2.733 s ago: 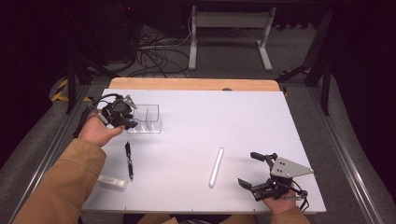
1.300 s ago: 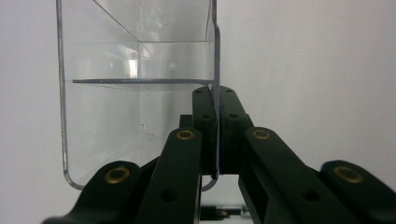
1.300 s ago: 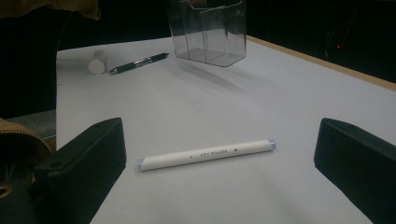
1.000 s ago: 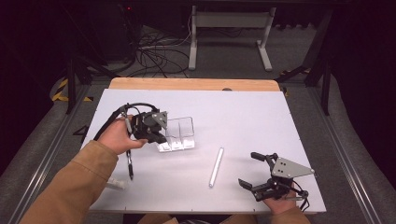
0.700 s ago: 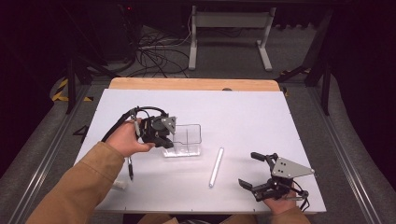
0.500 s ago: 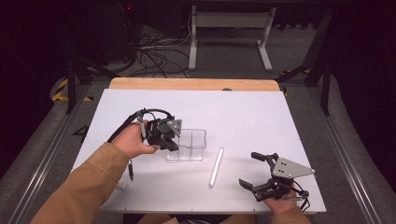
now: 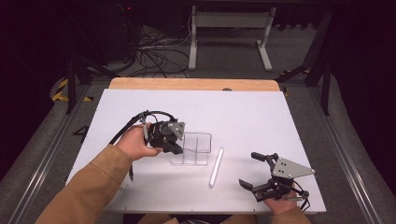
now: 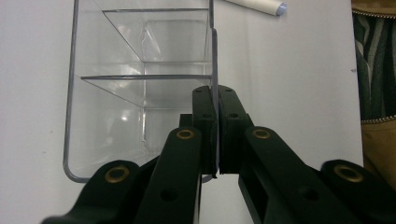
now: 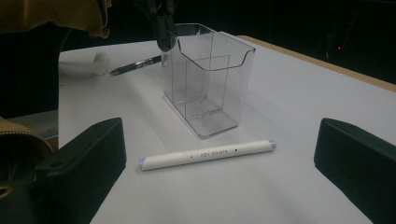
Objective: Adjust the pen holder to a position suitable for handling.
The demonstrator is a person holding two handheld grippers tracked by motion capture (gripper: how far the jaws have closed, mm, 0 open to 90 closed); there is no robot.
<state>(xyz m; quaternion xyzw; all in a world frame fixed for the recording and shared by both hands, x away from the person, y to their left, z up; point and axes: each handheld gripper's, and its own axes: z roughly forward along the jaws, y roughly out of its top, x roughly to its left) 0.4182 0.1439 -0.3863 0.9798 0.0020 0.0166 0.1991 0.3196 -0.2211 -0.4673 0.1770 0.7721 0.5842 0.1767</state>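
A clear plastic holder (image 7: 195, 148) with compartments stands upright near the middle of the white table (image 7: 243, 112). My left gripper (image 7: 176, 148) is shut on the holder's left wall; in the left gripper view the pads (image 8: 205, 107) pinch the thin wall of the holder (image 8: 140, 93) between them. A white pen (image 7: 216, 166) lies just right of the holder, apart from it. My right gripper (image 7: 249, 169) rests open near the table's front right corner. In the right gripper view its jaws stand wide, with the white pen (image 9: 205, 154) and the holder (image 9: 210, 79) ahead.
A black pen (image 9: 135, 64) and a small white object (image 9: 95, 63) lie beyond the holder, on the table's left front side; the black pen (image 7: 131, 171) is partly under my left sleeve. A wooden strip (image 7: 191, 84) edges the table's far side.
My left gripper has carried the clear holder from the table's left rear to the right and nearer, ending beside the white pen. The right gripper has stayed put.
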